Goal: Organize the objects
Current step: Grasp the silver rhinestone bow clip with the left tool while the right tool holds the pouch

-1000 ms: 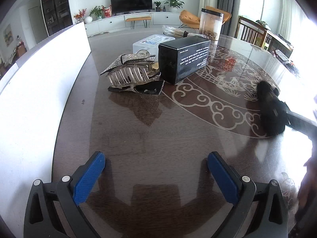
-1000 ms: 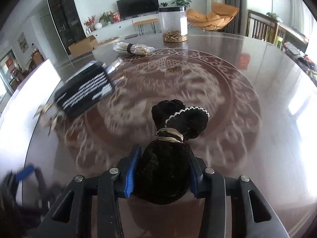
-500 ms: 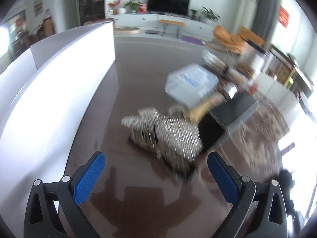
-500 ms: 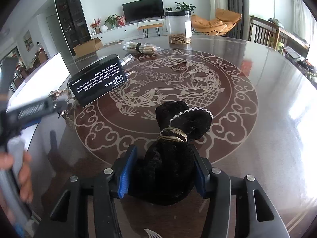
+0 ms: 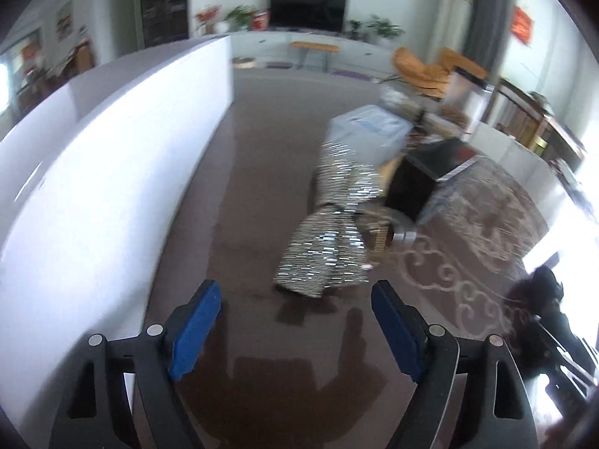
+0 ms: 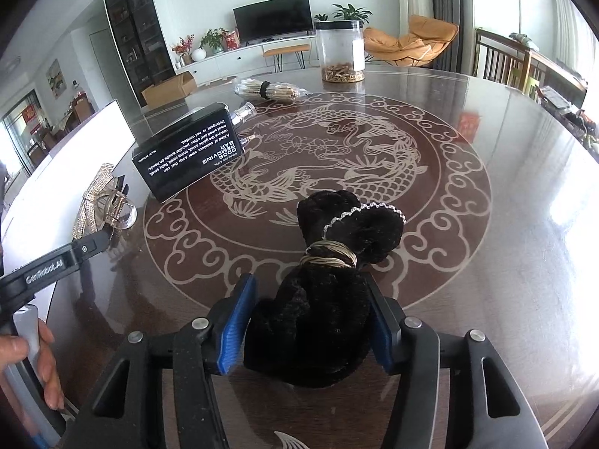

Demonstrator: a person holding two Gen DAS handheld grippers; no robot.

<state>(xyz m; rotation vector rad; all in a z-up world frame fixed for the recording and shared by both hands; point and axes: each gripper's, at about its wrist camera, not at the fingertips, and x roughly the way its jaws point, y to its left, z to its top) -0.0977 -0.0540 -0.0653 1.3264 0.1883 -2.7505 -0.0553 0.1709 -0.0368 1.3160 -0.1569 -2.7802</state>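
Observation:
A rhinestone hair claw (image 5: 329, 232) lies on the dark table just beyond my left gripper (image 5: 294, 292). That gripper's jaws are closing, with nothing between the blue pads. From the right wrist view, the claw (image 6: 101, 202) sits by the left gripper's finger (image 6: 93, 243), which a hand (image 6: 37, 359) holds. A black velvet bow (image 6: 337, 232) with a gold band and pearl trim rests on the table. My right gripper (image 6: 309, 280) is around its lower half. The jaws are opening, and the pads still touch the velvet sides.
A black box (image 6: 191, 157) with white print stands behind the claw, a small glass bottle (image 6: 243, 112) at its end. Farther back are a stick bundle (image 6: 269, 89) and a clear jar (image 6: 340, 52). A white pack (image 5: 370, 131) and a white panel (image 5: 93, 172) lie near the left gripper.
My left gripper swung in toward the claw, rolled, and its jaws narrowed. The right jaws widened around the bow, which stayed in place on the table.

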